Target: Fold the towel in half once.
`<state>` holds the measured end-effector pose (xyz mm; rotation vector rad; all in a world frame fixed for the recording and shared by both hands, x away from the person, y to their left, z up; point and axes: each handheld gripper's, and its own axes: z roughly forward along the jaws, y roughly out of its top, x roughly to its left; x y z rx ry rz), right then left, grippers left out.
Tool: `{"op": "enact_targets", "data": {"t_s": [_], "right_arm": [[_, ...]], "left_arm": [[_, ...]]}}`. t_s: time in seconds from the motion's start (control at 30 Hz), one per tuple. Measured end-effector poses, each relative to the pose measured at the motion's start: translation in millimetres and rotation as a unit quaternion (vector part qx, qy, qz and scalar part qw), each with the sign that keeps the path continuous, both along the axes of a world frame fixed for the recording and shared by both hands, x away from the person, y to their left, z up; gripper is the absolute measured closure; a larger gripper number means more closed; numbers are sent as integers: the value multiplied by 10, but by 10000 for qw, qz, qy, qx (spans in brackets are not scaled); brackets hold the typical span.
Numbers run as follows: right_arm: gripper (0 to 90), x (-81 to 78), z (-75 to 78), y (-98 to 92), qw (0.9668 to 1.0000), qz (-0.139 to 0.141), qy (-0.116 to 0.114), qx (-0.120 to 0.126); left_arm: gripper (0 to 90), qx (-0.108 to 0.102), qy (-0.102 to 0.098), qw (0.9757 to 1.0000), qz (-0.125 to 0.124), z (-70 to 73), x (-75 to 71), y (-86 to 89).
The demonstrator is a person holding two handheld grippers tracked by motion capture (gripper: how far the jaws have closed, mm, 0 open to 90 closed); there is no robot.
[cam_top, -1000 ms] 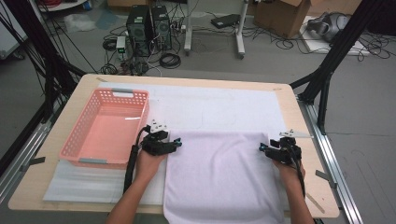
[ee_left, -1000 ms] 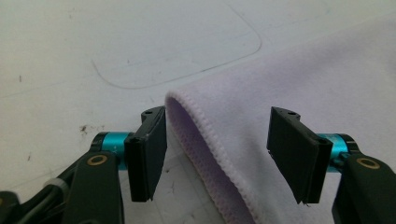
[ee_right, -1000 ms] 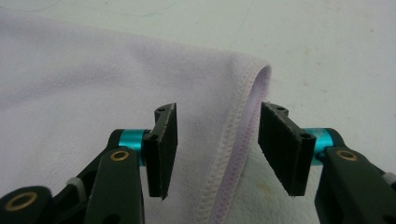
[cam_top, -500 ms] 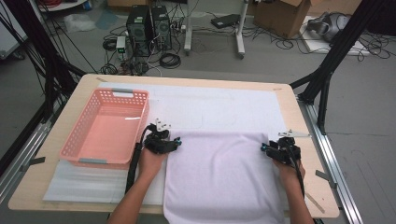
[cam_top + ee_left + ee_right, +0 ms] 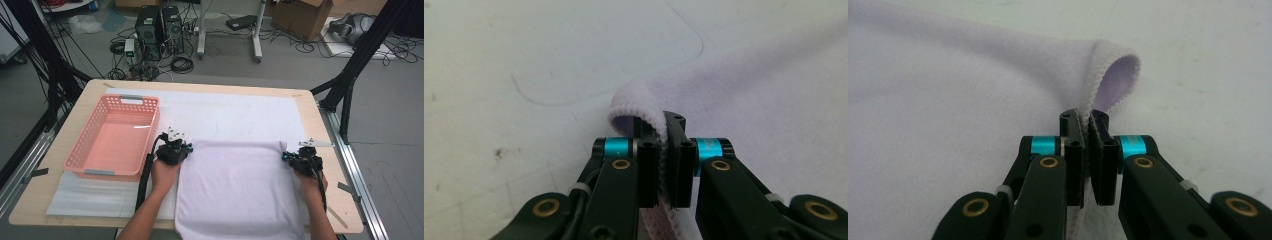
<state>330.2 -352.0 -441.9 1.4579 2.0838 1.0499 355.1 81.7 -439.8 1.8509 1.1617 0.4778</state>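
From where I stand the lilac cloth (image 5: 240,195) runs past the near bench (image 5: 330,125) edge and out of the high view's bottom; both forearms are cropped there too; pinched cloth edges vanish between each gripper's jaws; the floor clutter is too blurred to name.

Left gripper (image 5: 663,150) pinching the edge of a pale lilac cloth (image 5: 774,90)

The two black jaws rise from the bottom of the left gripper view and have just been closing; they now stand pressed together with a fold of the cloth's ribbed edge caught between them. Above the jaws the pinched edge curls up into a small loop, its inner side in shadow, and a strip of the same edge hangs down below them. The rest of the cloth spreads away to the right, lying flat on the white surface (image 5: 524,60). The surface bears a faint curved line and a few small dark specks at the left.
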Motion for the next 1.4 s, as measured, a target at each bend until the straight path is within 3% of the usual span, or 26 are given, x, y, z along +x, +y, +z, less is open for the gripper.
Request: {"op": "enact_targets", "data": {"t_s": [0.2, 0.37, 0.63, 0.73, 0.83, 0.93, 1.03, 1.17, 1.3, 1.4], "right_arm": [[865, 95, 115, -22, 9995, -65, -267, 122], [865, 285, 210, -6, 9989, -99, -446, 142], [863, 594, 279, 83, 9987, -259, -403, 179], [862, 683, 313, 121, 9988, -240, -434, 44], [828, 744, 327, 155, 9986, -305, -428, 103], [603, 749, 299, 183, 9985, -423, -336, 102], [578, 700, 274, 174, 9988, -375, -324, 54], [569, 604, 313, 134, 9987, -356, -349, 76], [561, 488, 395, 100, 9984, -268, -451, 230], [569, 404, 449, 62, 9988, -162, -442, 131]], "left_arm": [[851, -70, -176, 9996, 198, 164, 168, -28], [851, -205, -160, 9989, 385, 259, 375, 9], [850, -409, -103, 9974, 577, 254, 669, 70], [849, -458, -132, 9971, 597, 255, 719, 86], [818, -467, -133, 9969, 625, 238, 724, 104], [564, -351, -19, 9979, 542, 227, 707, 100], [514, -221, 29, 9994, 255, 244, 659, 65], [469, -412, -108, 9991, 79, 302, 579, 6], [445, -457, -83, 9989, -109, 311, 510, -19], [442, -500, -130, 9985, -165, 329, 438, -9]]}}
